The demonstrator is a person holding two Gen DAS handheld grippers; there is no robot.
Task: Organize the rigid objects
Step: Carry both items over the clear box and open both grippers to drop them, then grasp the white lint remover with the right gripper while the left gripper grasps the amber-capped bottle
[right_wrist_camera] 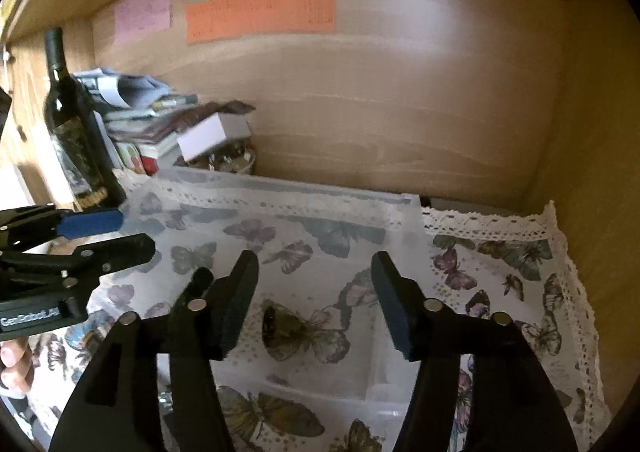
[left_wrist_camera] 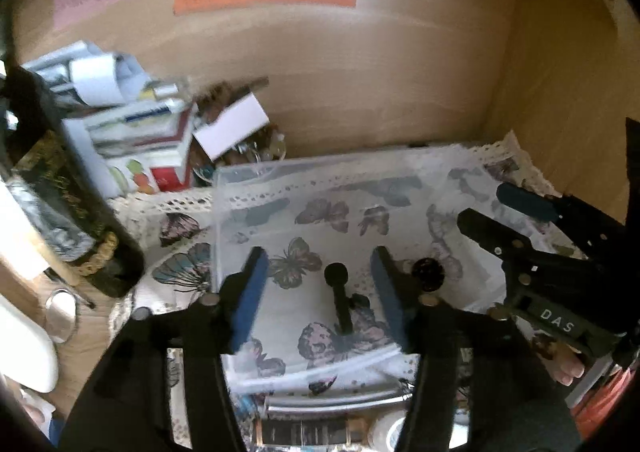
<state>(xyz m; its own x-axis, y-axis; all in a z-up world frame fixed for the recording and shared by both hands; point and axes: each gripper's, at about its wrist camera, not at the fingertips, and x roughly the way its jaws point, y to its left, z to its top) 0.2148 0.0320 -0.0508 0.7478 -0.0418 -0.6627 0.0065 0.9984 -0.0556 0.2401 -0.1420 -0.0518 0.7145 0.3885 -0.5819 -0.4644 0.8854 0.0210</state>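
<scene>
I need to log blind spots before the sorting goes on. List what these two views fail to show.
- Orange paper sheet on the wooden back wall: text blurred in both views.
- Small black knobbed object in the clear plastic bin: identity unclear, left wrist view.
- Items along the left wrist view's bottom edge: cut off, hidden behind the open left gripper.
- Dark glass wine bottle: label too small and blurred.

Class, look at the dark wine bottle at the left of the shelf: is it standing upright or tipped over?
Upright. In the right wrist view the wine bottle stands on its base with its neck pointing up, beside the stack of papers.
</scene>
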